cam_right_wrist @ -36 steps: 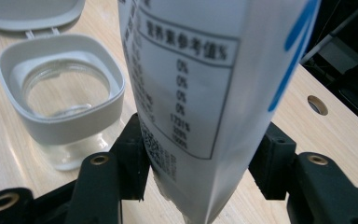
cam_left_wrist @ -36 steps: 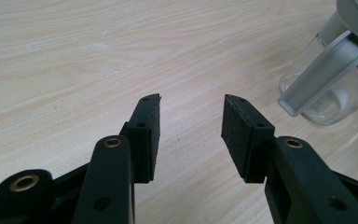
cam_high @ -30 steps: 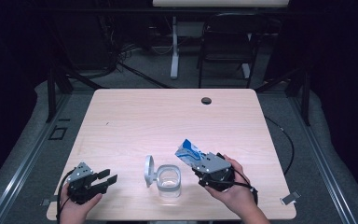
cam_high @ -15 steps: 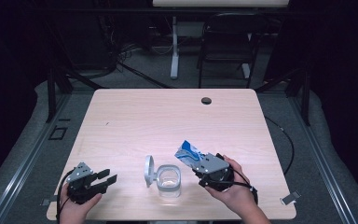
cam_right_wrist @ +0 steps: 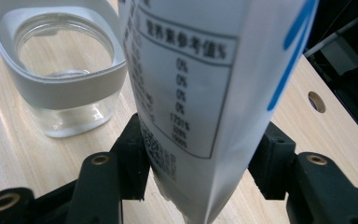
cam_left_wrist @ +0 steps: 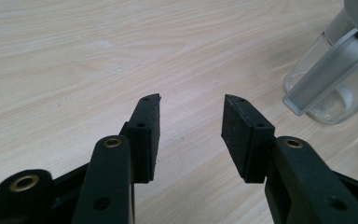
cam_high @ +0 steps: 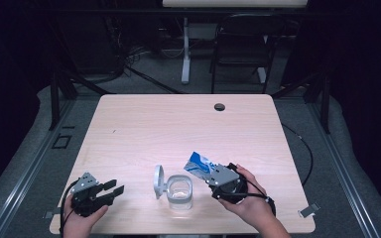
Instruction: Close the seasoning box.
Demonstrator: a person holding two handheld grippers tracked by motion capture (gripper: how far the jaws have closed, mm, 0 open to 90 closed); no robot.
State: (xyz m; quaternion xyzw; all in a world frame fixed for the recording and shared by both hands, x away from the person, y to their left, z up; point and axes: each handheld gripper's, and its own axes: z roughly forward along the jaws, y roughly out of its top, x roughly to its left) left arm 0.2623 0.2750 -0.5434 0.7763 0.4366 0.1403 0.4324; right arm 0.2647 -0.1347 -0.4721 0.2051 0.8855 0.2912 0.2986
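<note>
A clear glass jar point(cam_high: 179, 190) with a grey rim stands open near the table's front edge, its hinged lid point(cam_high: 158, 181) swung up at its left. My right gripper point(cam_high: 212, 174) is shut on a white and blue pouch point(cam_high: 198, 163), held just right of the jar. In the right gripper view the pouch point(cam_right_wrist: 205, 88) fills the space between both jaws, with the jar point(cam_right_wrist: 63, 70) at the upper left. My left gripper point(cam_high: 114, 189) rests on the table at the front left, open and with nothing in it. In the left gripper view its pads point(cam_left_wrist: 148, 135) stand apart over bare wood, the jar point(cam_left_wrist: 335, 79) at the right edge.
The light wooden table point(cam_high: 178, 129) has a round cable hole point(cam_high: 220, 106) near its far edge. Black frames, a chair and cables stand on the dark floor behind and around the table.
</note>
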